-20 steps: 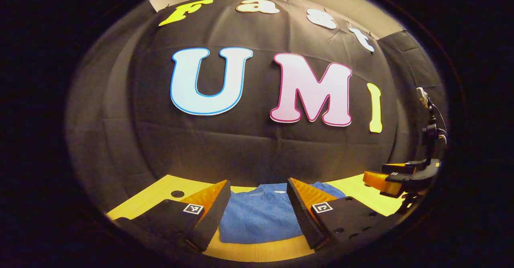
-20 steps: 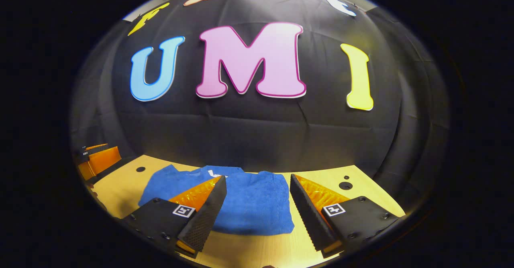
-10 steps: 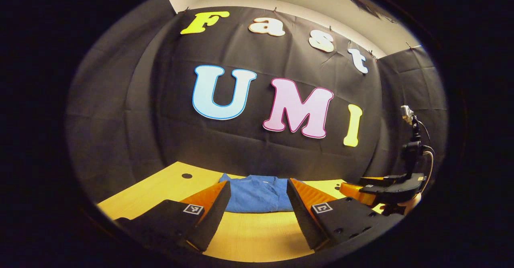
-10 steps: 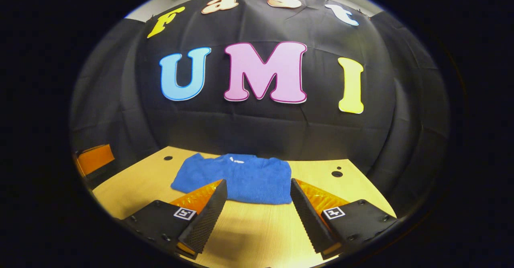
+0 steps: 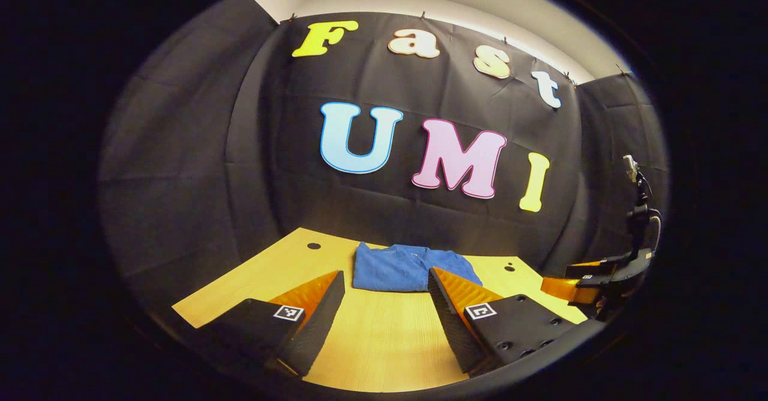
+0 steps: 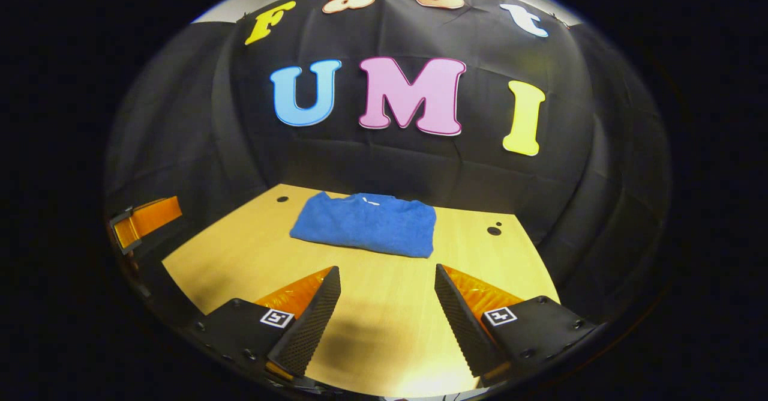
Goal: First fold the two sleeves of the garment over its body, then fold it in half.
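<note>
A blue garment (image 6: 367, 225) lies folded into a compact rectangle at the far side of the wooden table (image 6: 384, 305), its collar toward the wall. In the left gripper view the same garment (image 5: 408, 267) lies beyond the fingers. My left gripper (image 5: 384, 281) is open, held above the table's near part, with nothing between its fingers. My right gripper (image 6: 387, 278) is open too, well short of the garment. The left gripper (image 6: 144, 221) also shows at the left edge of the right gripper view, and the right gripper (image 5: 591, 278) at the right edge of the left gripper view.
The table has small round holes (image 6: 494, 230) near its far corners (image 6: 282, 198). Black cloth walls close the booth behind and on both sides. A stand with cables (image 5: 639, 209) rises at the right.
Both grippers have drawn back from the garment toward the near side of the table and risen. The garment now lies farther off, untouched, with bare table in front of the fingers.
</note>
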Tool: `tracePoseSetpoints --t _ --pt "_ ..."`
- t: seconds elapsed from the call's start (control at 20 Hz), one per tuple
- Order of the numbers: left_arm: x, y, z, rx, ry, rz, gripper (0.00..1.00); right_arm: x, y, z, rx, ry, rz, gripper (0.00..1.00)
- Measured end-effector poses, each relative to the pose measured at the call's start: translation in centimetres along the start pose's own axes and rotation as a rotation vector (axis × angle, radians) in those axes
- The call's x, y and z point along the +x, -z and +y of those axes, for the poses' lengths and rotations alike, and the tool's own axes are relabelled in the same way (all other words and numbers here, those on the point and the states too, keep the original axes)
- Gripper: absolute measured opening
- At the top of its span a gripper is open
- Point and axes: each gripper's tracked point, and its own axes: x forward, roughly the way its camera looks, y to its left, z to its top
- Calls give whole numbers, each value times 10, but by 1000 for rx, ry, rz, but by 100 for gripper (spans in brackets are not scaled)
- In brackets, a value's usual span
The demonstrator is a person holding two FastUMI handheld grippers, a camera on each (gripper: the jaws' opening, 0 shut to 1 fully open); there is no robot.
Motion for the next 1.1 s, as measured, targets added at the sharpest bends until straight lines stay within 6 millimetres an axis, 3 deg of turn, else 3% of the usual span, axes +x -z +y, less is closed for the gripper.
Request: tracePoseSetpoints --t 0.05,0.1,0.35,0.6,0.9,1.1 --pt "-6 -6 -6 5 2 -4 80 -10 -6 11 7 -16 -15 99" --pt "-11 -12 -7 17 -3 -7 81 -18 -13 21 12 -35 -28 94" --pt "-37 -46 -30 82 24 -41 81 -51 -32 51 33 -106 -51 99" --pt "-46 -50 -45 70 51 -74 81 -43 -53 51 60 -104 -85 99" --pt "-57 -66 -28 34 4 -109 81 -39 -81 60 50 -127 -125 98" --pt "-64 -71 -22 56 4 -128 80 -42 -87 74 26 -146 -144 98"
